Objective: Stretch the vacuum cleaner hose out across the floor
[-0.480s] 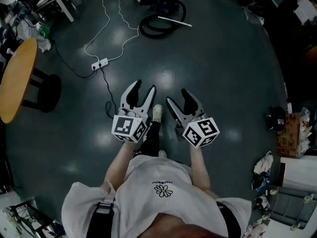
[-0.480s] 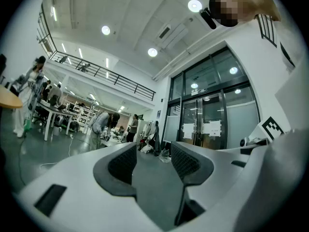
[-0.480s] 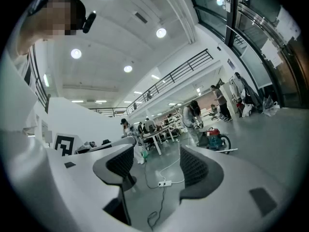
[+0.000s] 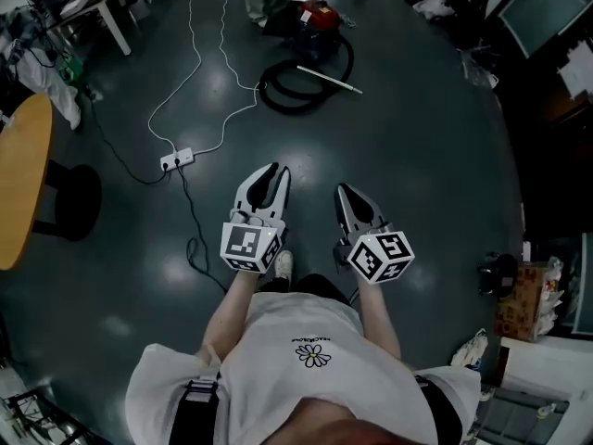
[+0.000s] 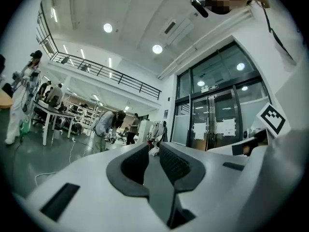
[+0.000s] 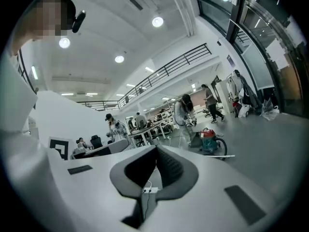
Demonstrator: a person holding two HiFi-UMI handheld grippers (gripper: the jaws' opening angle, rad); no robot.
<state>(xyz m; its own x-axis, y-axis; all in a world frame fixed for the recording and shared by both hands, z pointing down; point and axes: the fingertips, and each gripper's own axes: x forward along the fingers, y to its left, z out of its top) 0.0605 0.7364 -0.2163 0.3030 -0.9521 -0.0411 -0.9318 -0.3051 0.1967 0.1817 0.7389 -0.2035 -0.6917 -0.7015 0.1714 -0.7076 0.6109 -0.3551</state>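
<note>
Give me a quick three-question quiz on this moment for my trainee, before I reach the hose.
1. True or false: the black coiled vacuum hose already lies straight across the dark floor.
2. Whose jaws are fully closed: A, the left gripper; B, the right gripper?
3. Fill in: the white power strip lies on the ___ gripper's side.
Key: 1 false, coiled beside the red vacuum cleaner. 2 B; the left's stand slightly apart. 3 left.
</note>
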